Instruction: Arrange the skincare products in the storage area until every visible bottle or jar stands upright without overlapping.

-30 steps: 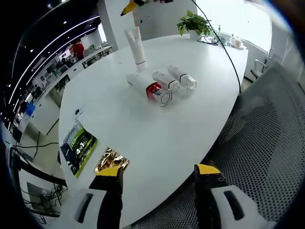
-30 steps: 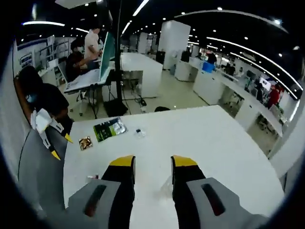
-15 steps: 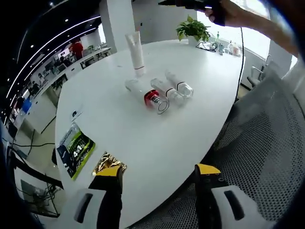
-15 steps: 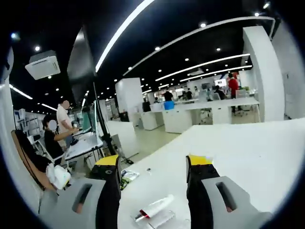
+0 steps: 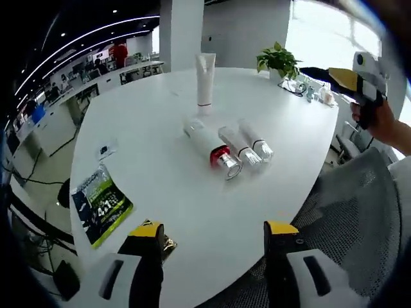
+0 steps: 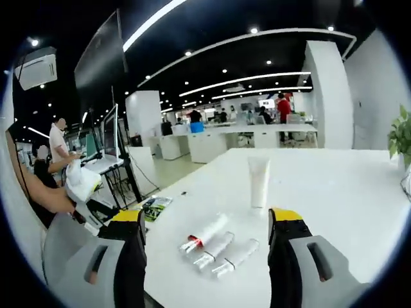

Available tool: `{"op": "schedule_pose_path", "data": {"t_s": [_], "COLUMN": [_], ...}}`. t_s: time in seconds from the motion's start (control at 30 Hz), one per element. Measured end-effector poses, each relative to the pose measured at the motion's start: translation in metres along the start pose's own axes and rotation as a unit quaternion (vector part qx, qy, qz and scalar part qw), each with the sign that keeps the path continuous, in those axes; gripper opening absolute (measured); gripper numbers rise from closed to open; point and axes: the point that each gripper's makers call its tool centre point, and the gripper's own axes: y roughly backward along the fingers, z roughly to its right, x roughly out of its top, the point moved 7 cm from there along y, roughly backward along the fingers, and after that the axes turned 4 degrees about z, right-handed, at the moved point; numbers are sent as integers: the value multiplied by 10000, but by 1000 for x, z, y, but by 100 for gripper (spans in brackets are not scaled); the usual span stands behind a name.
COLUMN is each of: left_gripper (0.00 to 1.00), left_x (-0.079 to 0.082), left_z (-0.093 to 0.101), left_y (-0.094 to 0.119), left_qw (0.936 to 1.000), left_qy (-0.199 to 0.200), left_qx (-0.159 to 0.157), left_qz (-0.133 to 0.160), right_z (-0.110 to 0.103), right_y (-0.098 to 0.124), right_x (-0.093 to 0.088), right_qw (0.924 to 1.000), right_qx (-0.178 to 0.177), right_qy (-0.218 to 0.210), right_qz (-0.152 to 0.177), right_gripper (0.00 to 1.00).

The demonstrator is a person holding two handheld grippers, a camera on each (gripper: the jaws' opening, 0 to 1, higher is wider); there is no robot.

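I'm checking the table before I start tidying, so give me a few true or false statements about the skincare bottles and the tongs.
1. The white tube stands upright on the table. True.
2. Three bottles lie on their sides next to each other. True: the red-banded bottle and two clear bottles.
3. The left tongs grip a bottle. False: they are open and hold nothing.
4. The right tongs are shut on the tube. False: they are open, with the tube farther off on the table.
5. A potted plant stands at the table's far side. True.
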Motion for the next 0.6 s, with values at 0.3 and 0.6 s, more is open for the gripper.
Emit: {"op": "schedule_pose_path", "data": {"t_s": [0.3,0.6], "left_gripper": [66,67], "left_x": [25,41], "left_z": [-9,-11], "left_y": [-11,-28], "left_qw": [9979,9949], "left_qy": [602,965], "left_qx": [-15,-76], "left_qz": [227,270], "right_z": [-15,-10], "right_y": [-2,0], "right_x": [-18,-17], "right_qw": [9970,9927], "right_qx": [8,-309], "right_qy": [684,1149], "right_qz": [-370,-192], "right_gripper": [70,61]}}
